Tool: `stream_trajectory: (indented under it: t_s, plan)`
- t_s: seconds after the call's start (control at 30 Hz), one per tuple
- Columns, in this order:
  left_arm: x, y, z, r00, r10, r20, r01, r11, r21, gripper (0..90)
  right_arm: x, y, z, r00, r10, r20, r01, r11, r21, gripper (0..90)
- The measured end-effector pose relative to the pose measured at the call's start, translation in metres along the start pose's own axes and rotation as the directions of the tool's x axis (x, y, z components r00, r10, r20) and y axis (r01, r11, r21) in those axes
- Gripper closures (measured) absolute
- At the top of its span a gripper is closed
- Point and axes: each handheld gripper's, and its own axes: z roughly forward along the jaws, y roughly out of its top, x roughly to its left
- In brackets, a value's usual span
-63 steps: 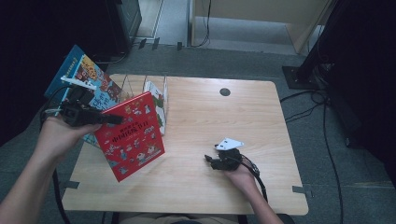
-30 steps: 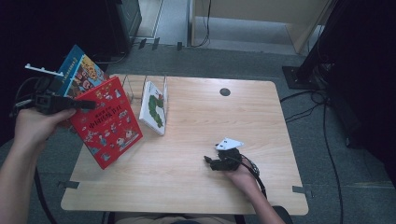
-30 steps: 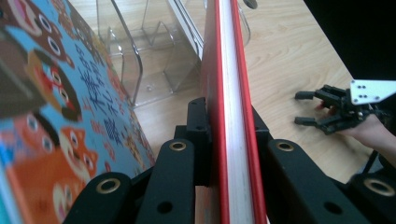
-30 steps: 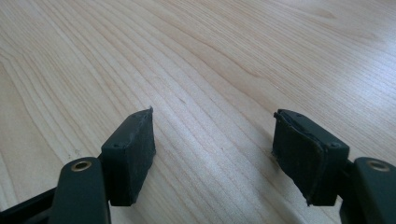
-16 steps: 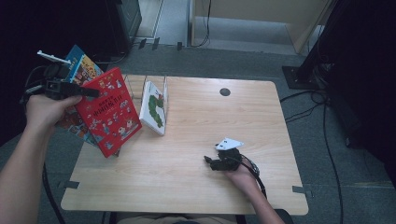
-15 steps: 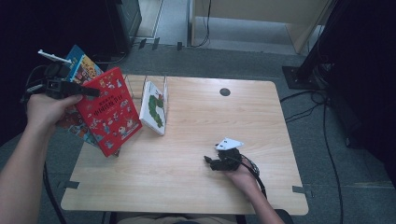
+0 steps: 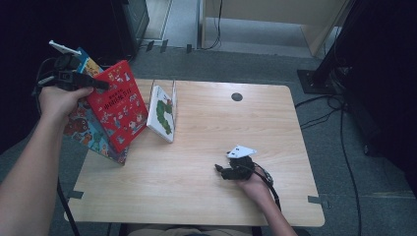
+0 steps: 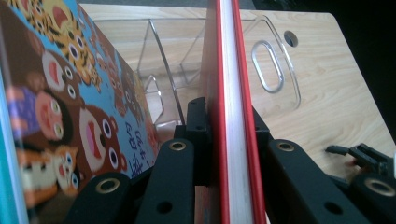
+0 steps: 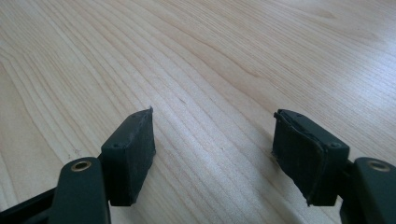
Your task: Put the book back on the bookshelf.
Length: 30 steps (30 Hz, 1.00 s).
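Note:
My left gripper [image 7: 96, 84] is shut on the top edge of a red picture book [image 7: 118, 110] and holds it tilted above the table's left edge. In the left gripper view both jaws press the red book [image 8: 232, 70] edge-on. A blue picture book [image 7: 87, 133] with cartoon animals leans close behind it, and its cover [image 8: 60, 107] lies just left of the jaws. A white book with a green caterpillar [image 7: 161, 113] stands in a clear rack [image 8: 275, 65]. My right gripper [image 7: 222, 171] rests on the table, open, with bare wood between its pads [image 9: 130, 154].
The wooden table [image 7: 221, 206] has a round cable hole [image 7: 237, 97] at the back. The clear rack's dividers [image 7: 174, 96] stand at the back left. Grey floor, cables and dark furniture surround the table.
My left hand drew the red book left off the table area, then carried it up and a little right toward the rack. The right gripper has stayed still.

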Motion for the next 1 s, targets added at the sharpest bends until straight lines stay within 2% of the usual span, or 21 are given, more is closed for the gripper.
stream_trajectory:
  t_s: [0.07,0.23,0.43,0.53,0.7,0.77,1.0]
  plan:
    - [0.0,0.003,0.001,0.9999,-0.01,-0.01,0.01,0.9999,-0.001,79.7,0.0,0.0,0.0,1.0,0.0,0.0,0.0,1.0,0.0,29.6]
    - [-0.004,0.008,0.011,0.9988,0.017,-0.047,-0.016,0.9997,0.017,79.5,0.0,0.0,0.0,1.0,0.0,0.0,0.0,1.0,-0.001,29.6]
    - [-0.004,0.01,0.017,0.9988,-0.005,-0.049,0.006,0.9998,0.018,79.5,0.0,0.0,0.0,1.0,0.004,0.003,-0.004,1.0,-0.003,29.6]
    - [-0.003,0.01,0.017,0.9994,-0.002,-0.035,0.004,0.9985,0.054,78.8,0.0,-0.001,0.0,1.0,0.004,0.003,-0.004,1.0,-0.003,29.7]
    - [-0.004,0.009,0.016,0.9996,0.009,-0.027,-0.005,0.9881,0.154,78.0,0.0,-0.001,0.0,1.0,0.004,0.003,-0.004,1.0,-0.004,29.7]
    - [-0.007,0.008,0.015,0.9986,0.037,-0.038,-0.03,0.9809,0.192,77.8,0.0,-0.001,0.0,1.0,0.003,0.004,-0.003,1.0,-0.004,29.7]
    - [-0.01,0.008,0.021,0.9985,0.046,-0.028,-0.037,0.965,0.26,76.6,0.0,-0.001,0.0,1.0,0.004,0.003,-0.004,1.0,-0.004,29.7]
